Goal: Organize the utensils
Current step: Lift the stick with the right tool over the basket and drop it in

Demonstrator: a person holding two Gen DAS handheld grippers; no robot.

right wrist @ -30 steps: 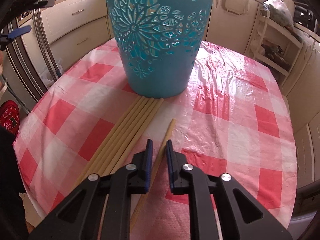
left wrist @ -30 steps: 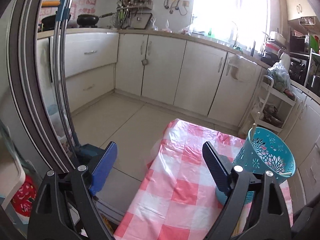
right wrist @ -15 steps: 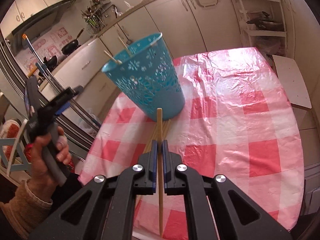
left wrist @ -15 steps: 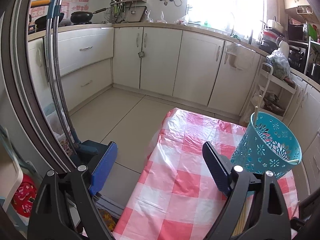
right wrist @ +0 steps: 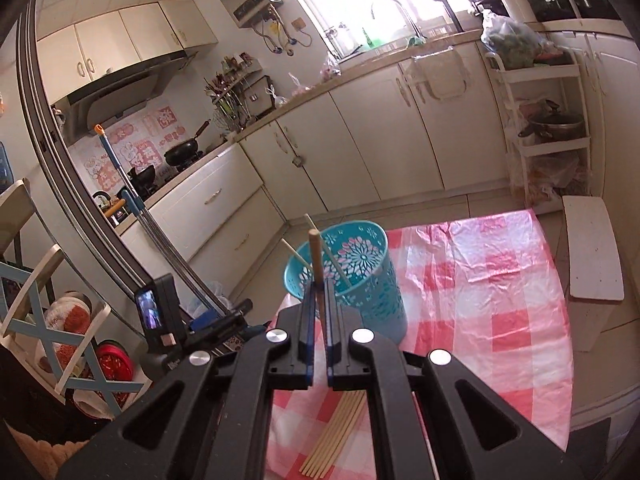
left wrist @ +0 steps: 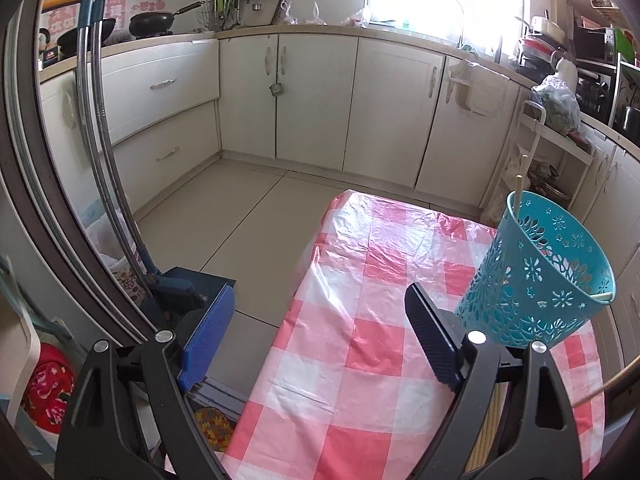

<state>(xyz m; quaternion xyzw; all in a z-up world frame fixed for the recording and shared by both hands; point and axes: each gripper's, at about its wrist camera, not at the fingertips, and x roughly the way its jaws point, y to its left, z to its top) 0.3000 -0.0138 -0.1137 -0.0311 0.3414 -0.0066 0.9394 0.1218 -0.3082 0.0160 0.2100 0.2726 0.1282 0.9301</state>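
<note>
While the right gripper has its jaws pinching 1 pale wooden chopstick upright, that stick's blunt top rises above the fingertips, in front of the rim of the turquoise perforated plastic basket just beyond the jaws. 2 more thin sticks lean inside the basket. Below the jaws, a bundle of pale wooden chopsticks lies flat on the pink-and-white checked plastic tablecloth. The left gripper has its jaws spread wide with nothing between them, above the cloth's edge; the basket stands just past its right finger.
</note>
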